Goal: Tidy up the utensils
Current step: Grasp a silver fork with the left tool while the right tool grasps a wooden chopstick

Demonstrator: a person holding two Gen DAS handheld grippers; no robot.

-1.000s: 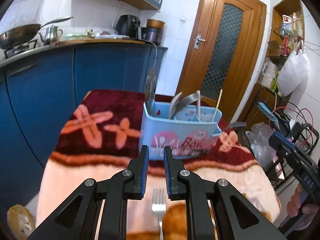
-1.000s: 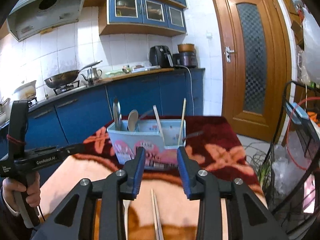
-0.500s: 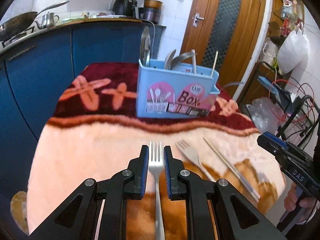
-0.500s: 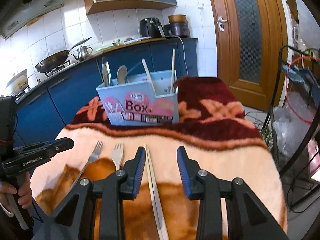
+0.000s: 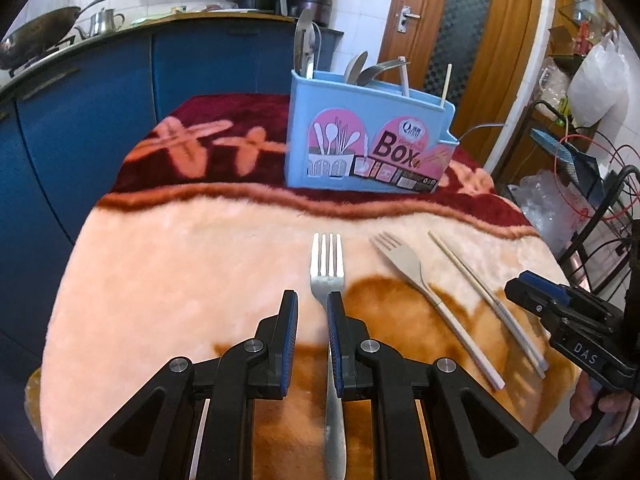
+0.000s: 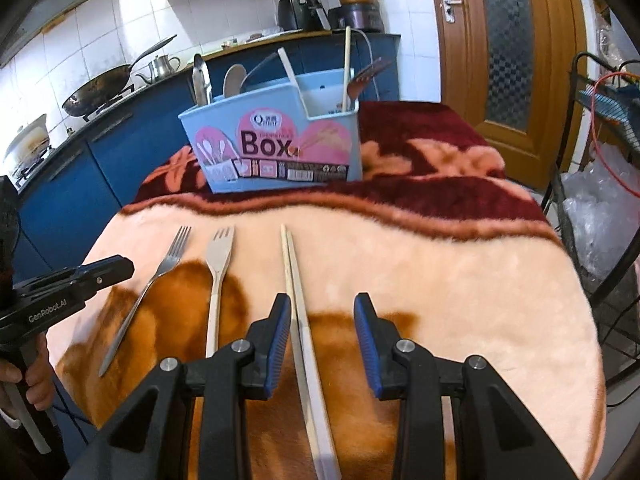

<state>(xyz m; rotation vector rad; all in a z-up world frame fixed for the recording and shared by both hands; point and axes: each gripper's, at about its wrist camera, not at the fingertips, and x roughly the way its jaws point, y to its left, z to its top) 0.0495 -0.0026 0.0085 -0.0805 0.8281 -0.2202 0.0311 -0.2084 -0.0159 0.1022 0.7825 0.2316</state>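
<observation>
Left wrist view: the left gripper [image 5: 312,314] stands narrowly open over the metal fork [image 5: 328,276], whose neck runs just inside the right pad; a lopsided close could skid it across the plush blanket [image 5: 192,264]. Its tines point to 12 o'clock, toward the blue utensil box [image 5: 368,148]. The right gripper [image 6: 322,318], half open, straddles the chopsticks [image 6: 298,300], which hug its left pad and run 12 to 6; one stick could escape.
</observation>
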